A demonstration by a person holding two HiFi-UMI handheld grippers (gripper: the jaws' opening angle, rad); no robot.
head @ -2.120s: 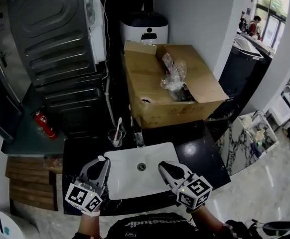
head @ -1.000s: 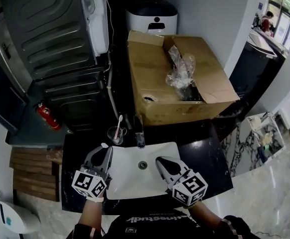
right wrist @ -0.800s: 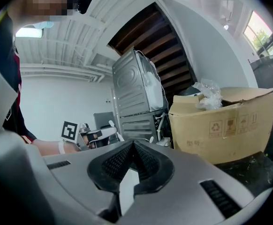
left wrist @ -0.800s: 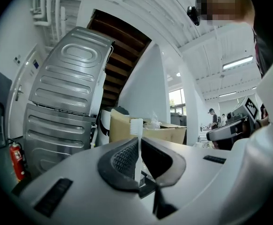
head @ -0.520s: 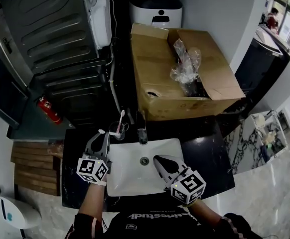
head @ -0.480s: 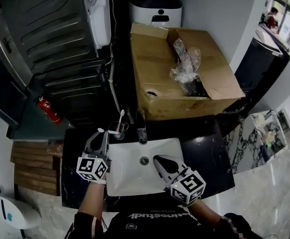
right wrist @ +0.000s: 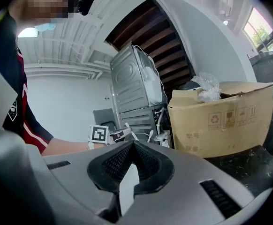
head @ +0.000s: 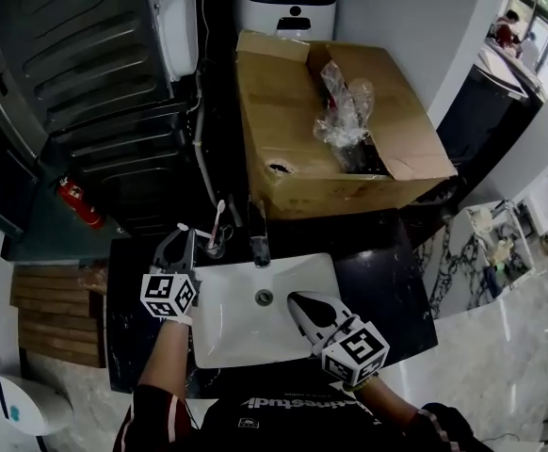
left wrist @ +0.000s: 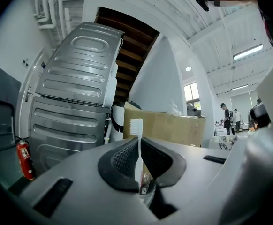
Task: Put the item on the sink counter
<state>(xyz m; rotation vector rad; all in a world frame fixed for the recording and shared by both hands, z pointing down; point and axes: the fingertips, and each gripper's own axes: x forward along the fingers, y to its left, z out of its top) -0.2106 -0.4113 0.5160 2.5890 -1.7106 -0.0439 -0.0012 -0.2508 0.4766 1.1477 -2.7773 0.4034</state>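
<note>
Left claw (head: 178, 238) clamped a slim white plastic toothbrush (left wrist: 136, 128) over the black sink desk (head: 379, 273), unreleased; right claw (head: 304, 303) sat closed, empty.

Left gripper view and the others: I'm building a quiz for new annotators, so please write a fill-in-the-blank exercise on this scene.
1. The left tongs are shut on a white ____.
2. The right tongs are shut and hold ____.
3. The fire extinguisher is coloured ____.
Missing words: toothbrush; nothing; red.
</note>
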